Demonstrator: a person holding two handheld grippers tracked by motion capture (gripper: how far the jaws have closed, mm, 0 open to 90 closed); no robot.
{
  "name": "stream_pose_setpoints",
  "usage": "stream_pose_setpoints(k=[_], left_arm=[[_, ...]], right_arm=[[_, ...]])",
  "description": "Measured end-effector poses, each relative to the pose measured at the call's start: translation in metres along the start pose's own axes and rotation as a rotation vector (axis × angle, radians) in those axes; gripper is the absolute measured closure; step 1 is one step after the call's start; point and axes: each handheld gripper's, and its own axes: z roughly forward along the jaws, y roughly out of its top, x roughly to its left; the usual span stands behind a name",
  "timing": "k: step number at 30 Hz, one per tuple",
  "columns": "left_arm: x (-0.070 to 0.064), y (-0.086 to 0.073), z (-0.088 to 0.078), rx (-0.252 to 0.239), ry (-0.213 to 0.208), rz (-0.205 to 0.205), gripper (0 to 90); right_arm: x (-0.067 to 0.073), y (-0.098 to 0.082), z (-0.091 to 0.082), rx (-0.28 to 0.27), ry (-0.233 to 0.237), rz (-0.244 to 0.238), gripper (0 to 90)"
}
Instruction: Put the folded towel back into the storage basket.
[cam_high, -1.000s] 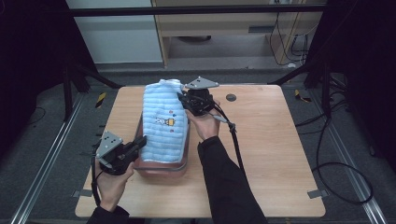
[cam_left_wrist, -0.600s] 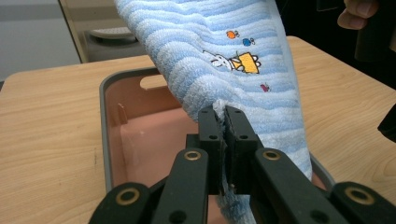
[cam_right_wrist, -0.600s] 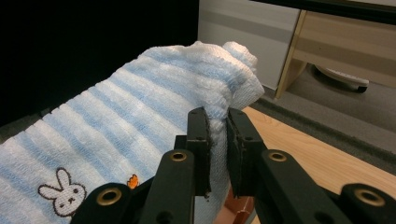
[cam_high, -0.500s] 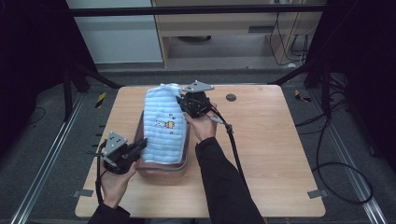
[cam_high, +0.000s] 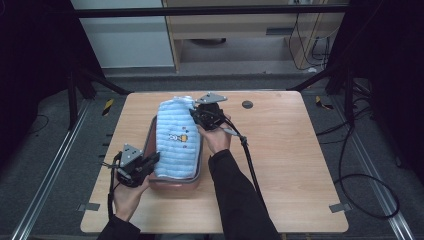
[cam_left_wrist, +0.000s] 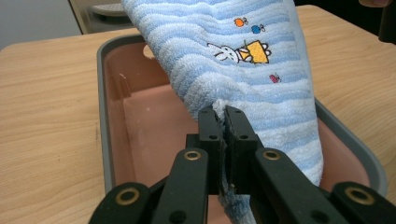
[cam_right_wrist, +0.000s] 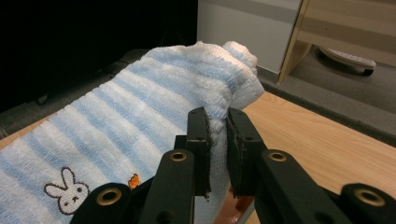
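Observation:
A blue-and-white striped towel with an embroidered rabbit is stretched over a pinkish tub with a grey rim on the wooden table. My left gripper is shut on the towel's near left corner, low over the tub's inside. My right gripper is shut on the towel's far corner, held up at the tub's far end. Between the two grips the towel runs taut and slants along the tub.
A small dark round disc lies on the table behind the right hand. The right gripper's cable trails across the table beside the forearm. Dark stands and cables surround the table on the floor.
Both hands have sunk a little, and the towel has come down with them closer onto the tub. The grips on both corners stay the same.

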Motion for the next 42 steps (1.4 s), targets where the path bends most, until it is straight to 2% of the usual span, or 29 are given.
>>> stream_pose_setpoints(k=[12, 28, 34, 39, 42], left_arm=[[0.002, -0.009, 0.009, 0.035, 0.026, 0.007, 86.3], [0.004, -0.016, 0.016, 0.083, 0.034, 0.002, 86.1], [0.005, -0.018, 0.019, 0.102, 0.042, 0.004, 85.9], [0.007, -0.020, 0.021, 0.118, 0.046, -0.003, 85.2], [0.008, -0.020, 0.023, 0.125, 0.047, -0.005, 83.6]], right_arm=[[0.000, -0.013, 0.014, 0.032, 0.003, 0.001, 80.6], [0.000, -0.033, 0.028, 0.081, 0.003, 0.017, 80.3], [0.001, -0.037, 0.034, 0.102, 0.003, 0.009, 80.1], [0.001, -0.041, 0.037, 0.113, 0.000, 0.009, 78.7], [0.000, -0.042, 0.039, 0.126, 0.008, 0.011, 74.8]])
